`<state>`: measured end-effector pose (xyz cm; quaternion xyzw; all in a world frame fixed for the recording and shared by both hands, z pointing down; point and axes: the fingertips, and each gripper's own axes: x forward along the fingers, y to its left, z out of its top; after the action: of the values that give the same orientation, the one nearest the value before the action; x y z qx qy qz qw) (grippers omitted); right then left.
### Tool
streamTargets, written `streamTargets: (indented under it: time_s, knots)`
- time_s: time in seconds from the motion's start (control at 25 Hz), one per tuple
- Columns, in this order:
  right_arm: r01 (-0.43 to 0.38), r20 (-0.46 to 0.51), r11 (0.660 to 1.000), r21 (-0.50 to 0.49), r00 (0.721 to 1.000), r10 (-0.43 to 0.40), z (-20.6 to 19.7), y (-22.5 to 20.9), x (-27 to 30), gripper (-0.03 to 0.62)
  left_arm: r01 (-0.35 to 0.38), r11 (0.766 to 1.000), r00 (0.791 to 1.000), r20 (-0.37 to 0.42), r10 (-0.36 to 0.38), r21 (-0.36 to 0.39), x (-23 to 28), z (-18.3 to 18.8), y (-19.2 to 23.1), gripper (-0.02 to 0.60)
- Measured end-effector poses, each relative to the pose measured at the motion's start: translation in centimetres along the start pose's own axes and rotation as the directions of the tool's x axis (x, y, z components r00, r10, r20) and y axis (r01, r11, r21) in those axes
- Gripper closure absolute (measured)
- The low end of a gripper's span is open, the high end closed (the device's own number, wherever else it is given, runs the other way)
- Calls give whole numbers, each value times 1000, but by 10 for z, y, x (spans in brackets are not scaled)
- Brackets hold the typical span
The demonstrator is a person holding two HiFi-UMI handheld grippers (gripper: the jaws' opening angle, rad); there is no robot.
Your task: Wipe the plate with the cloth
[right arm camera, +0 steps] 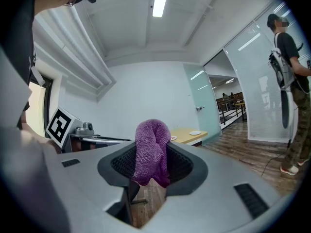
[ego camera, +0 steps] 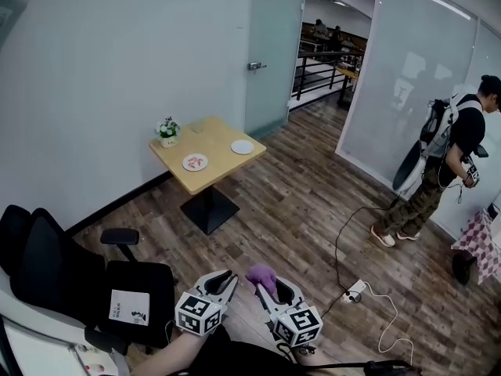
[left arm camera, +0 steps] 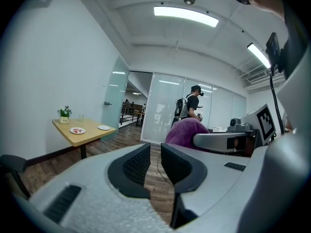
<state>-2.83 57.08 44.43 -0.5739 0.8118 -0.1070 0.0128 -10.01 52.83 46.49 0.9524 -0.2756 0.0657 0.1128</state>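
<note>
Purple cloth (right arm camera: 151, 140), clamped in the right gripper (right arm camera: 151, 161)'s jaws, is well apart from the pink-marked plate (ego camera: 195, 162) at the table (ego camera: 213, 143)'s near edge, so walk over with the bunched end leading, and steady the rim with the left gripper (left arm camera: 155, 155), whose jaws are nearly together on nothing.

Brightness: all three views were evenly and brightly lit.
Source: white ceiling strip lights (left arm camera: 186, 16) shone from overhead.
Shadows: they were soft and faint, with a dim patch under the table (ego camera: 207, 153).
Glare: pale reflections lay on the glass partition (ego camera: 415, 77), and the wooden floor (ego camera: 313, 202) had a sheen.
Distortion: both gripper views were strongly fisheye, with black corners and bowed walls; the head view bent mildly.
Focus: the cloth (right arm camera: 151, 152) showed a crisp weave, while the far doorway (ego camera: 329, 45) looked small and hazy.
</note>
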Motion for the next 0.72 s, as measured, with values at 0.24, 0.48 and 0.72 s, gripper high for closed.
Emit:
streamTargets:
  time_s: [0.24,0.48,0.72]
  knots:
    - [9,-34,999,-31,999,-10,1,-9,37,442,12,1000,1000,11,-12,-10,19,8,31,511]
    - [15,-51,999,-38,999,-17,8,-22,94,442,28,999,1000,8,-28,-17,49,21,81,511]
    - [46,-54,998,-42,997,-48,24,-35,160,442,65,998,998,6,-65,-17,79,43,141,511]
